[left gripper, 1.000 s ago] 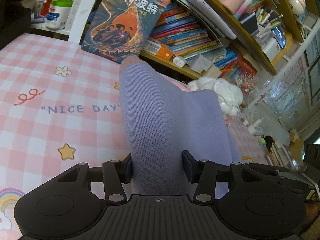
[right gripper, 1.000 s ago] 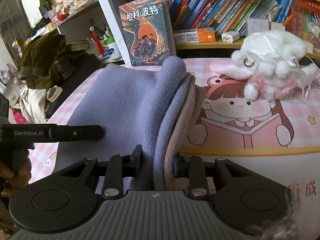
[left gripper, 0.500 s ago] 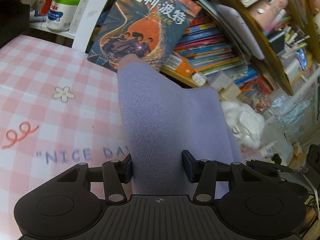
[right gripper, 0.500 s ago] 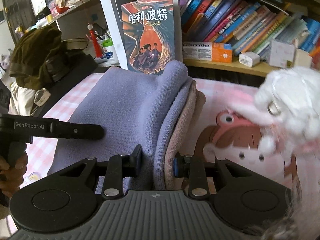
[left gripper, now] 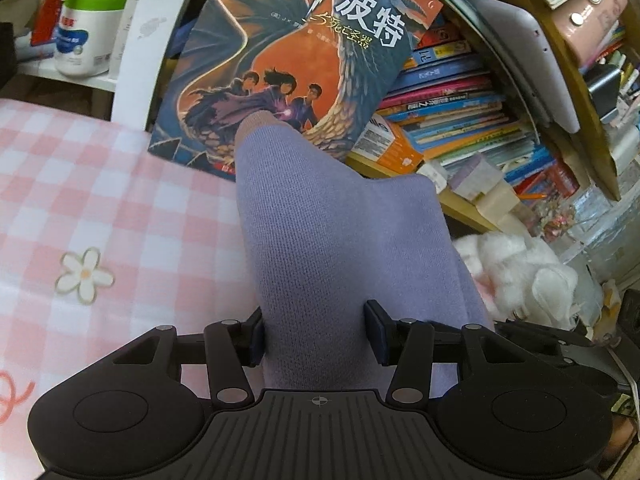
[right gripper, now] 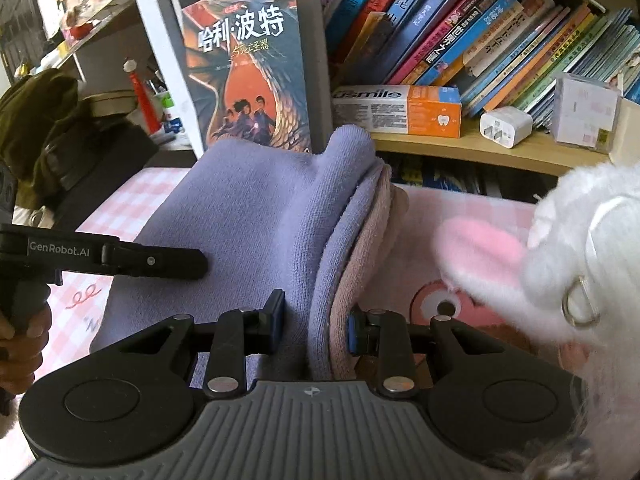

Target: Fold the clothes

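Note:
A folded lavender knit garment with a dusty-pink lining is held between both grippers above the pink checked cloth. My left gripper is shut on one end of the garment. My right gripper is shut on the other end, pinching several layers. The left gripper also shows in the right wrist view, lying against the garment's left side. The garment's far edge reaches close to the standing book.
A Harry Potter book stands upright at the back edge, in front of a shelf of books. A white plush toy lies close on the right. A toothpaste box and a white charger sit on the shelf.
Both grippers have carried the garment forward toward the book and shelf. The book and the plush toy look larger and closer. Both grips are unchanged.

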Demonstrator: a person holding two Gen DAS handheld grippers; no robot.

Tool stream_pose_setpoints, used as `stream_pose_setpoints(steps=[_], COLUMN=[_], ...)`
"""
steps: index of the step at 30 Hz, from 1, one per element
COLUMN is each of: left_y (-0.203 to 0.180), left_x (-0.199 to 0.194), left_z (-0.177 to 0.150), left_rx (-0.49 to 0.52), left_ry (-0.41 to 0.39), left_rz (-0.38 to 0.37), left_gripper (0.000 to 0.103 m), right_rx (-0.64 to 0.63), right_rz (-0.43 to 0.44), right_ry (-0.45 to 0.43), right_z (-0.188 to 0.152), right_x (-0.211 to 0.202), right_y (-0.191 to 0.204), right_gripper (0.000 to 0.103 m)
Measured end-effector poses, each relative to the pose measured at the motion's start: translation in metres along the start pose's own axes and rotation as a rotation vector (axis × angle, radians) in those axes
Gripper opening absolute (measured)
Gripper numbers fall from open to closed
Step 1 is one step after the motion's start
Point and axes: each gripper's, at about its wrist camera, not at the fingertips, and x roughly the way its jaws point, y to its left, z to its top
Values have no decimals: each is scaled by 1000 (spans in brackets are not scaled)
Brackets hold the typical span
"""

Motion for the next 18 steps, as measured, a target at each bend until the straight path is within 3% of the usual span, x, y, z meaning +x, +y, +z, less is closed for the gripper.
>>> stream_pose_setpoints(steps=[9, 14, 18], left_y=[8, -2, -13], left_x=[13, 3, -21], left_z=[1, 0, -5], left_rx=[-24, 31, 77], left_ry=[-19, -65, -164], left_rz=[18, 80, 124], left_gripper=[57, 62, 66], right_rx=[14, 12, 12], right_rz=[4, -53, -80], right_ry=[-9, -25, -86], right_z=[3, 3, 5], right_x=[15, 14, -2], right_y=[-11, -8, -3], right_gripper=[33, 62, 77])
